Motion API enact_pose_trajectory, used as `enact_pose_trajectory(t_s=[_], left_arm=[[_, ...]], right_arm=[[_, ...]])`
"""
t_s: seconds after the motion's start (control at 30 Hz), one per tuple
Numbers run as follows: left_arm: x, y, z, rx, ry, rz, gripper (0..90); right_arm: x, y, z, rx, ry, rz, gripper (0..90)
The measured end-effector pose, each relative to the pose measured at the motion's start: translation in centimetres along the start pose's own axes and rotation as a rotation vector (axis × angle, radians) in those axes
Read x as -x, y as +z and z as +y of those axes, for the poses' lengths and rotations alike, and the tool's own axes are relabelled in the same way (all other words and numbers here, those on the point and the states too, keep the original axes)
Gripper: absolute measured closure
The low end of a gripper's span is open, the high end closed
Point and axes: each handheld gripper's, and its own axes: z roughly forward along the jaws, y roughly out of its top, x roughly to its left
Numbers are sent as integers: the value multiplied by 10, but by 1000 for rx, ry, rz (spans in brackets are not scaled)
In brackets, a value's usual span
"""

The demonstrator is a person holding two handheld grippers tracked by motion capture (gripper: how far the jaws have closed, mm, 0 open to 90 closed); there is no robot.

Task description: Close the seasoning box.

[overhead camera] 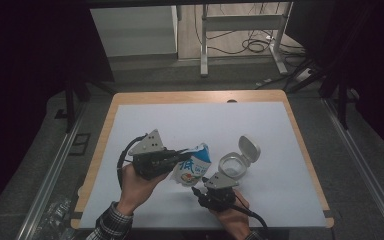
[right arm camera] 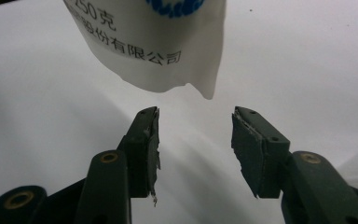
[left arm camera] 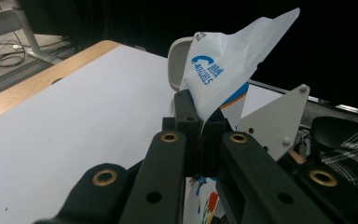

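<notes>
Partly hidden, the pouch (overhead camera: 192,167) sits clamped in the left tool (left arm camera: 200,123); right tool (right arm camera: 195,140) apart.

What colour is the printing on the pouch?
Blue on the white pouch, with an orange stripe; clearest in the left gripper view.

High view was dim, surroundings nearly black; white counter (overhead camera: 145,125) lit softly from above, slight grain. Left gripper view had dark background, near tool (left arm camera: 200,140) parts soft-focused. Right gripper view was brighter, soft shadow under pouch (right arm camera: 158,42), corners slightly darkened.
</notes>
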Motion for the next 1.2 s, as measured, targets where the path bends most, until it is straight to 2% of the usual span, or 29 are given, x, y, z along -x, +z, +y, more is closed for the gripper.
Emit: enact_pose_trajectory(t_s=[0.37,0.4,0.43,0.47,0.67,0.83,0.9,1.03,1.13,1.2], left_arm=[[6,2,11,1,-3,-21,900],[7,3,12,-2,-3,-22,900],[7,3,12,-2,-3,-22,900],[7,3,12,-2,-5,-23,900],[5,8,11,-4,-27,-30,900],[1,14,10,-33,-47,-34,899],[0,17,9,-44,-54,-35,898],[-3,22,7,-66,-55,-4,898],[-6,25,7,-78,-67,5,897],[-7,27,7,-89,-60,20,897]], right_arm=[[0,3,1,80,-11,-39,514],[1,2,2,84,-17,-15,520],[1,2,2,84,-17,-15,520],[-1,2,1,100,-6,-43,521],[-2,-2,3,136,-19,-49,525],[-4,-4,2,127,-24,-33,525],[-6,-4,1,120,-44,-52,526],[-6,-4,-1,108,-38,-51,526],[-6,-4,-3,94,-40,-51,525],[-6,-5,-3,87,-42,-47,525]])
